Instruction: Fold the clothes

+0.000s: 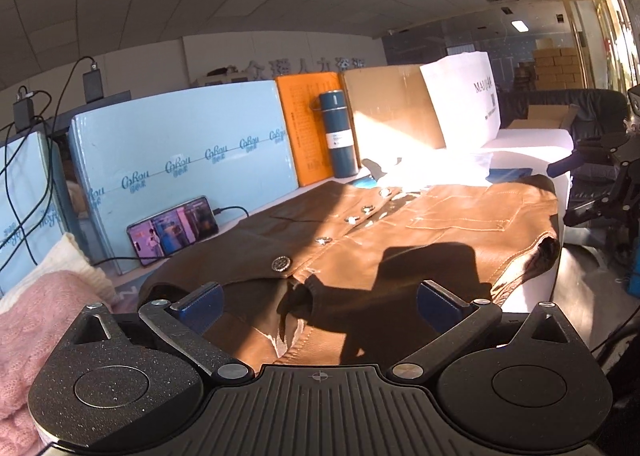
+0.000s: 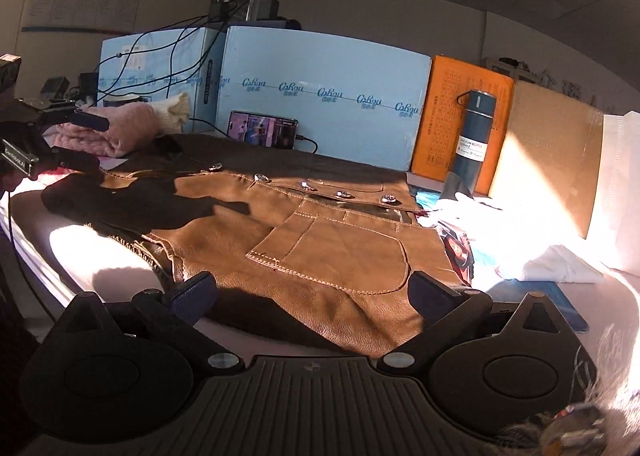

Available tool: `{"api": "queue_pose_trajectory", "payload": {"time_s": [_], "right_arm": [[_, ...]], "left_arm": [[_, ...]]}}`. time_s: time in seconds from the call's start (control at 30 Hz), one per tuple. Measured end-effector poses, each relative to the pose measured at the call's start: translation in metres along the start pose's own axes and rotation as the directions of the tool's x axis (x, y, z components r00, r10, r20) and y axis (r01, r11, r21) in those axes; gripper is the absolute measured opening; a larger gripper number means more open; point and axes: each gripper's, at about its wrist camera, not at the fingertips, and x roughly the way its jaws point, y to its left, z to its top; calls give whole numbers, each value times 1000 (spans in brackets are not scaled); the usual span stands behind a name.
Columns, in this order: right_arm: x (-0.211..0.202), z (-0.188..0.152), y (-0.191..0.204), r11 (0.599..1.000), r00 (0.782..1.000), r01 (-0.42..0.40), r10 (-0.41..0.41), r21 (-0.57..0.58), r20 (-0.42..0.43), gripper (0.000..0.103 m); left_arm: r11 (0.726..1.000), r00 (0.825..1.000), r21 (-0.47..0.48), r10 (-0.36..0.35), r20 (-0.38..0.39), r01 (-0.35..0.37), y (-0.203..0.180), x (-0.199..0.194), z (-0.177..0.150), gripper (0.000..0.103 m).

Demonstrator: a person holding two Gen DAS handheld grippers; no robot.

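A brown leather jacket (image 1: 400, 240) with metal buttons lies flat on the white table, front side up. It also shows in the right wrist view (image 2: 320, 252). My left gripper (image 1: 320, 306) is open and empty, just above the jacket's collar end. My right gripper (image 2: 312, 296) is open and empty, over the jacket's hem near the front pocket. The left gripper also shows in the right wrist view (image 2: 86, 139) at the far left, open. The right gripper also shows in the left wrist view (image 1: 580, 179) at the far right, open.
A pink knit garment (image 1: 36, 336) lies at the left. A phone (image 1: 172, 230) leans on blue boxes (image 1: 180, 151) at the back. A blue vacuum bottle (image 1: 340, 135), an orange box (image 1: 308, 123), cardboard and a white bag stand behind. White cloth (image 2: 560, 262) lies at the right.
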Motion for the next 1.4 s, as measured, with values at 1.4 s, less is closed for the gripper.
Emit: {"api": "queue_pose_trajectory", "payload": {"time_s": [1.4], "right_arm": [[68, 22, 15, 987, 985, 83, -60, -138, 159, 103]], "left_arm": [[976, 980, 189, 137, -143, -109, -33, 15, -12, 103]]}}
